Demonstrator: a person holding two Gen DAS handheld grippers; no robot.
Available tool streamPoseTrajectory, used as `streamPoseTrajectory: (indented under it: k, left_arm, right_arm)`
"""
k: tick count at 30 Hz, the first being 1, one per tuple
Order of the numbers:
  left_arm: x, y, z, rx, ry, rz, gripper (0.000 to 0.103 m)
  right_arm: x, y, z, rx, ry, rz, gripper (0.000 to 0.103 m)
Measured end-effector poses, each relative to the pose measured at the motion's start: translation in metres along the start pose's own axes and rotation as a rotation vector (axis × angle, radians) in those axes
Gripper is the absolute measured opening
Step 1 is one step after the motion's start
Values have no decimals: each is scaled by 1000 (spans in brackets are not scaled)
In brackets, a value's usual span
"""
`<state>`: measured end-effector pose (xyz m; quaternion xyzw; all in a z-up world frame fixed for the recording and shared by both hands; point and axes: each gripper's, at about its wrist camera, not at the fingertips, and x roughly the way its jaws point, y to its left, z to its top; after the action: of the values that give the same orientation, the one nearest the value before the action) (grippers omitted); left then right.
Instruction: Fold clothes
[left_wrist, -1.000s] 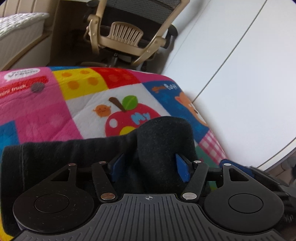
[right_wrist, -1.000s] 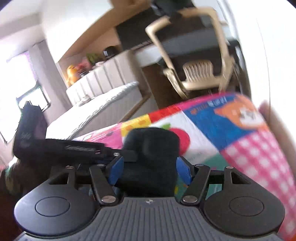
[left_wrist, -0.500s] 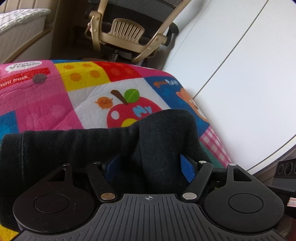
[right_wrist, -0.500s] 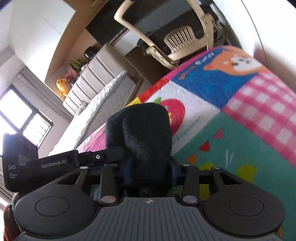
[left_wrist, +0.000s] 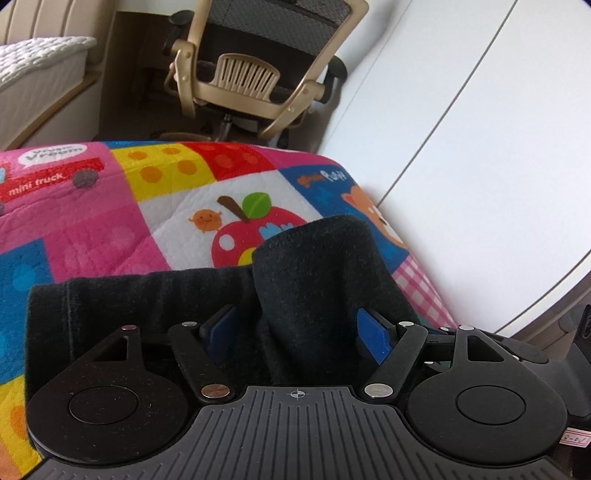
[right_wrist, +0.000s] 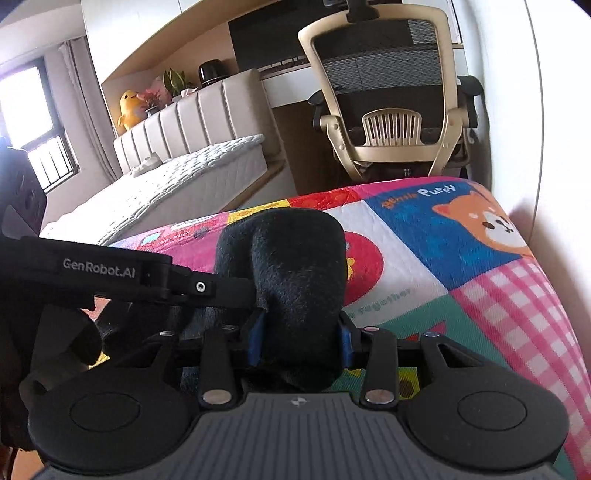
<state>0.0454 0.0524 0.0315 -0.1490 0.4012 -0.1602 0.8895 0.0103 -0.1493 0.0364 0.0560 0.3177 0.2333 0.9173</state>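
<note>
A black knit garment lies on a bright patchwork quilt, bunched into a raised fold at its right end. My left gripper is open, its blue pads on either side of that fold and apart from it. In the right wrist view my right gripper is shut on the same black fold, blue pads pressed against the cloth. The left gripper's black arm reaches in from the left beside it. The rest of the garment stretches flat to the left.
A white wall runs close along the quilt's right edge. A beige mesh office chair stands beyond the far edge. A white bed with a padded headboard is at the left.
My right gripper has closed on the black fold; a second ago its pads were wide apart. The left gripper stays open and has moved slightly back.
</note>
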Motion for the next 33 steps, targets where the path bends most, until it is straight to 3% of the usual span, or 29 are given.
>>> streamPoseTrajectory:
  k: [13,23,28,33]
  left_arm:
    - [-23,24,-1,-72,-59,-30,83]
    - [-41,33,8,-95,-123,-46,86]
    - [-32,38,4,-78,-121,6,86]
    - [-38,56,1,-96,-141,63,86]
  right_arm:
    - [-5,59,-3,-272,-40,-89,41]
    - [-2,108,-13,-426,-42,-65,46]
    - [-6,101,-8,-362,-45,-4,54]
    - [-17,72,5,-193,-62,96,62]
